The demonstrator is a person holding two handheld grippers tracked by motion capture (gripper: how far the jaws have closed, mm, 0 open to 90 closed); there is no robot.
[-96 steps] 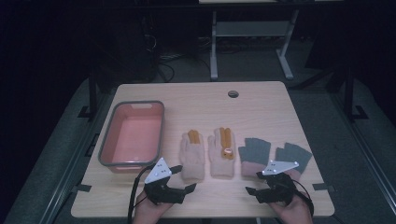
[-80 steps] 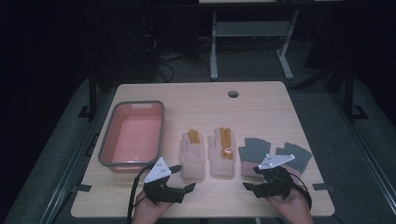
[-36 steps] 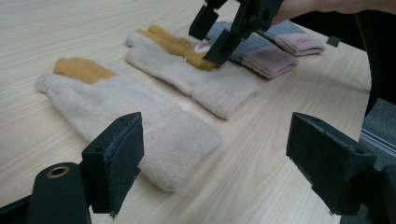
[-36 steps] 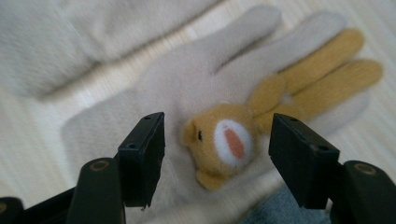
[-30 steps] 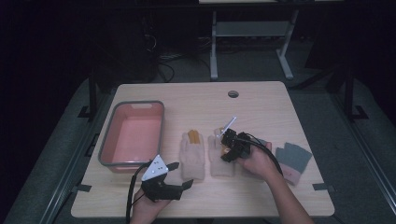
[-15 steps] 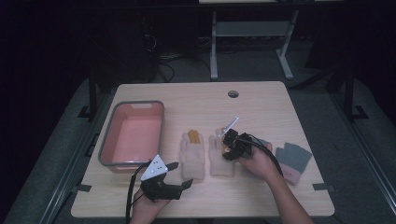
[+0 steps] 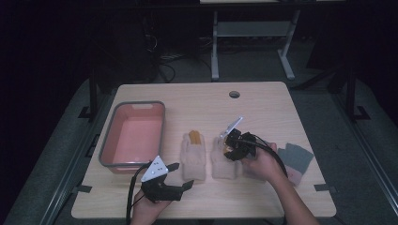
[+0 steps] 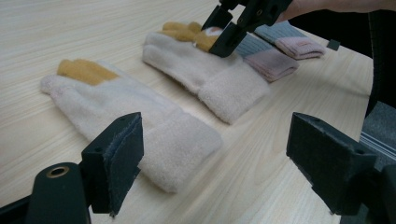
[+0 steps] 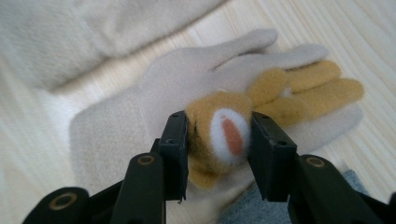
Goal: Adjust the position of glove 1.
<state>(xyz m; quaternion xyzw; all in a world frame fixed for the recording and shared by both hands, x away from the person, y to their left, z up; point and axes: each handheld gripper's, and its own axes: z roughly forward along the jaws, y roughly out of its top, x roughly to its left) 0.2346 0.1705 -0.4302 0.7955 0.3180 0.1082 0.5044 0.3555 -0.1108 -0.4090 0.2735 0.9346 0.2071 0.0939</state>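
Observation:
Two cream gloves lie side by side on the table, the left cream glove [image 7: 193, 157] [image 8: 126, 107] and the right cream glove [image 7: 225, 165] [image 8: 201, 70] [image 9: 121, 126]. Each carries tan plush trim. My right gripper [image 7: 228, 149] [image 8: 219, 35] [image 9: 219, 140] is down on the right glove, shut on its tan plush animal patch [image 9: 205, 135], which has a white and orange spot. My left gripper [image 7: 183, 175] [image 8: 215, 154] rests near the front edge by the left glove's cuff, open with nothing between its jaws.
A pink bin [image 7: 105, 145] with a grey rim stands at the left of the table. A pair of grey and pink gloves [image 7: 295, 157] [image 8: 280, 51] lies at the right, behind my right hand. A round hole [image 7: 234, 94] sits near the far edge.
My right gripper has left the front right edge, travelled left and forward over the grey gloves to the right cream glove, and shut on its tan patch. The left gripper stayed put.

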